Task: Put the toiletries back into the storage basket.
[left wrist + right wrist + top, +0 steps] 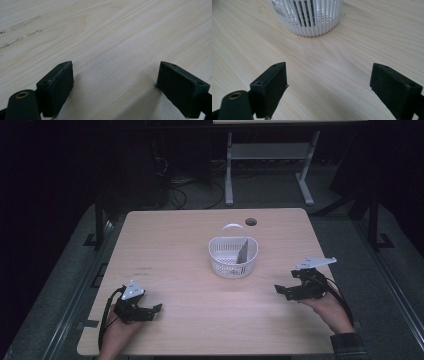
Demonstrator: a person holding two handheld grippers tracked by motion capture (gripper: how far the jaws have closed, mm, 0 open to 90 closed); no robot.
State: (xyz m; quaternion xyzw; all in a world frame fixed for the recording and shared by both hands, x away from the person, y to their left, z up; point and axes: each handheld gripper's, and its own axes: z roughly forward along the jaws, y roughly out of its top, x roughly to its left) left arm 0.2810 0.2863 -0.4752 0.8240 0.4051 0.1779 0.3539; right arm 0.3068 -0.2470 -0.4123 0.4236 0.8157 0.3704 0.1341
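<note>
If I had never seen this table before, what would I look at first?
Probably the white basket, standing alone near the middle of the wooden table, with its handle up and a grey divider inside. Next, the two black tongs at the near edge: the left tongs and the right tongs, each in a hand, both open and holding nothing.

Light wood-grain table (190, 270), round cable hole (251, 222) near far edge. White slatted basket (233, 256) with handle stood right of centre. Faint scuff marks (22, 32) on the surface.
</note>
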